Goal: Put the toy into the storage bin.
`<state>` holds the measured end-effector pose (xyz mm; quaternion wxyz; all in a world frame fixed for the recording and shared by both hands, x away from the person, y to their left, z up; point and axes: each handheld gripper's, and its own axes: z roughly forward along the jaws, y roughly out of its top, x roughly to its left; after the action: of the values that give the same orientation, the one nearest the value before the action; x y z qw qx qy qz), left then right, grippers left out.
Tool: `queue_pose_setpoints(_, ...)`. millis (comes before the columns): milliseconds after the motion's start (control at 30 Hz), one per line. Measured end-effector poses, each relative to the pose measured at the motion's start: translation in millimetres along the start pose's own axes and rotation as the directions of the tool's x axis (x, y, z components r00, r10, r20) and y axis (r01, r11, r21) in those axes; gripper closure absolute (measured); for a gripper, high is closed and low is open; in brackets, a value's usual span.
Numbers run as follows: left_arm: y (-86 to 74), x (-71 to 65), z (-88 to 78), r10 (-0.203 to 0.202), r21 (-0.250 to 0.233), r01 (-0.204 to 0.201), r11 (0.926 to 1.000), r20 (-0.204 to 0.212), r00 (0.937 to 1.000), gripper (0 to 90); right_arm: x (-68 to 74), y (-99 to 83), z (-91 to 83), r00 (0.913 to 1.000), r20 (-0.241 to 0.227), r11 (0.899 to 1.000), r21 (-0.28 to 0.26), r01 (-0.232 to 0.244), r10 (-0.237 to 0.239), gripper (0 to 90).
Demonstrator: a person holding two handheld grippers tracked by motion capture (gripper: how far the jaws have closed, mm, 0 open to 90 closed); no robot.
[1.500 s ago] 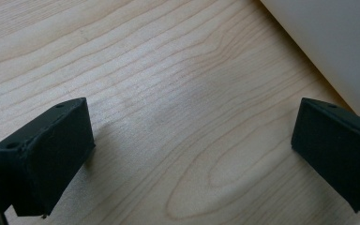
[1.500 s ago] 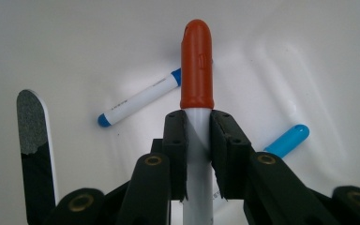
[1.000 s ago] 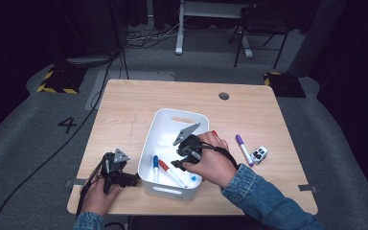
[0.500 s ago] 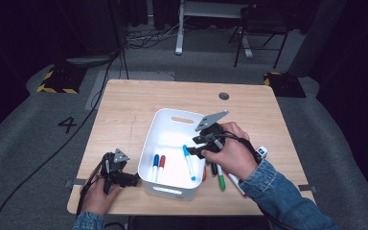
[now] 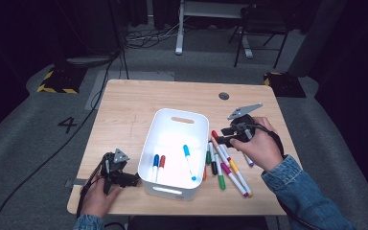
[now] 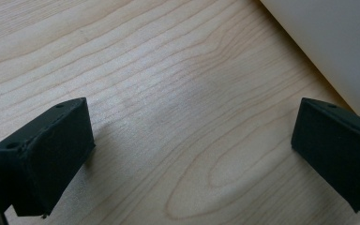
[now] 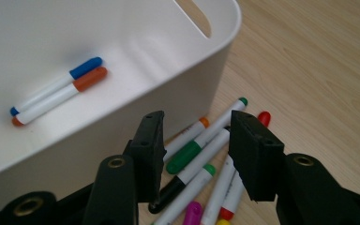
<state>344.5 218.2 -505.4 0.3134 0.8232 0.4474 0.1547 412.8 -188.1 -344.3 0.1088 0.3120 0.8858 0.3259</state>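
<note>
A white bin (image 5: pixel 172 120) stands mid-table. Inside it lie a blue marker (image 5: pixel 189 161) and a blue and a red marker side by side (image 5: pixel 158 166), which also show in the right gripper view (image 7: pixel 61 91). Several coloured markers (image 5: pixel 225 165) lie on the table against the bin's right side. My right gripper (image 5: pixel 219 140) hovers over them, pointing at the bin wall (image 7: pixel 122 126). Its jaws (image 7: pixel 197 140) are open and have just been closing a little, with nothing between them. My left gripper (image 5: pixel 133 178) rests open at the bin's left front corner, over bare wood (image 6: pixel 192 154).
The wooden table (image 5: pixel 124 110) has free room at the back and left. A round grommet (image 5: pixel 224 96) sits at the back right. A purple marker (image 5: pixel 248 162) pokes out under the right hand. Chairs and cables stand on the floor beyond the table.
My right gripper has moved right, from over the inside of the bin to over the markers beside it. A blue marker now lies uncovered in the bin. The left gripper has stayed still.
</note>
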Motion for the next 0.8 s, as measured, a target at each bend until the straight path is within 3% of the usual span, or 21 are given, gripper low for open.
queue_pose_setpoints(67, 0.0, 0.0, 0.0, 0.000, 0.000, 0.000, 1.0000, 0.000, 1.0000, 0.0, -8.7, -7.3, 1.0, 0.9994, 0.012, 0.999, 0.015, -0.034, 0.034, 56.4)
queue_pose_setpoints(533, -0.4, -0.2, -0.2, -0.003, 0.001, 0.003, 1.0000, 0.000, 1.0000, 0.0, -56.7, -43.6, 22.8, 0.9871, 0.094, 0.986, 0.095, -0.139, 0.130, 58.1)
queue_pose_setpoints(800, -0.4, -0.2, -0.1, -0.002, 0.001, 0.002, 1.0000, 0.000, 1.0000, 0.0, -78.2, -66.5, 39.3, 0.9718, 0.140, 0.963, 0.168, -0.212, 0.190, 60.2)
